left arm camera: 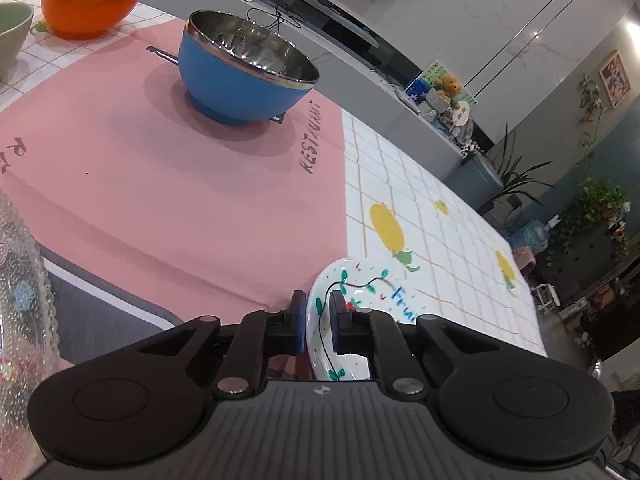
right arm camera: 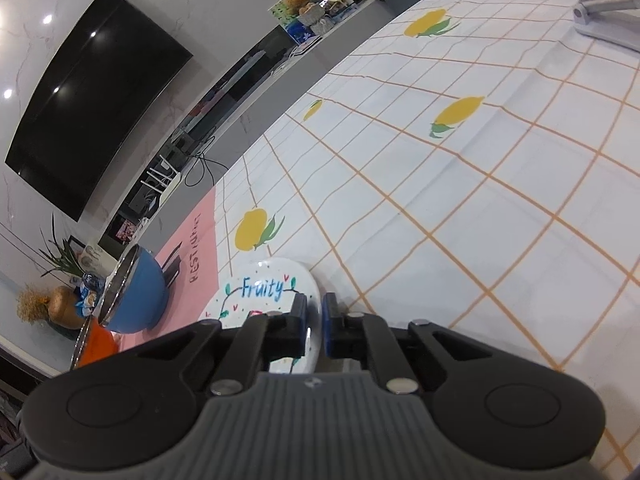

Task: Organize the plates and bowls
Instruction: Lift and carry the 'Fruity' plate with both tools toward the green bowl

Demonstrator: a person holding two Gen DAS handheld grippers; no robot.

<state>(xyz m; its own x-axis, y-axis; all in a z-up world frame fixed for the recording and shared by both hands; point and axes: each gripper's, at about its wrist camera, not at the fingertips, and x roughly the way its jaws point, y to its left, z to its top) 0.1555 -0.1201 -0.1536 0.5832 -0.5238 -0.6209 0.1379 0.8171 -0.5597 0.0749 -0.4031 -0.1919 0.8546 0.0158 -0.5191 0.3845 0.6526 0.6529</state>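
The left tool [left arm camera: 320, 320] is gripping the near-left rim of a small white plate [left arm camera: 372, 292], one blue pad sitting outside the rim and the other inside the dish, both pressing on the edge. The right tool [right arm camera: 316, 320] is clamping the same plate [right arm camera: 264, 292] on its opposite rim, its two pads squeezing the thin edge between them, so both tools are holding one dish from either side. The plate is painted with green vines, small coloured flecks and the blue word "Fruity". It is sitting low over the tabletop at the border between the pink placemat [left arm camera: 168, 184] and the white checked tablecloth [left arm camera: 432, 216] printed with yellow fruit; whether it is resting on the cloth or raised just above it cannot be told.

Farther away on the pink placemat, a blue bowl [left arm camera: 244, 76] with a shiny steel lining is standing upright, well apart from the plate. Beyond it to the far left, an orange bowl [left arm camera: 92, 0] of the same kind is sitting on the checked cloth, and the edge of a pale green bowl [left arm camera: 12, 36] is showing at the left border. A clear beaded glass dish [left arm camera: 20, 280] is lying at the near left. In the right wrist view the blue bowl [right arm camera: 136, 292] is appearing to the left of the plate, with the orange bowl [right arm camera: 96, 344] partly hidden behind it. A black screen [right arm camera: 92, 100] is hanging on the far wall.
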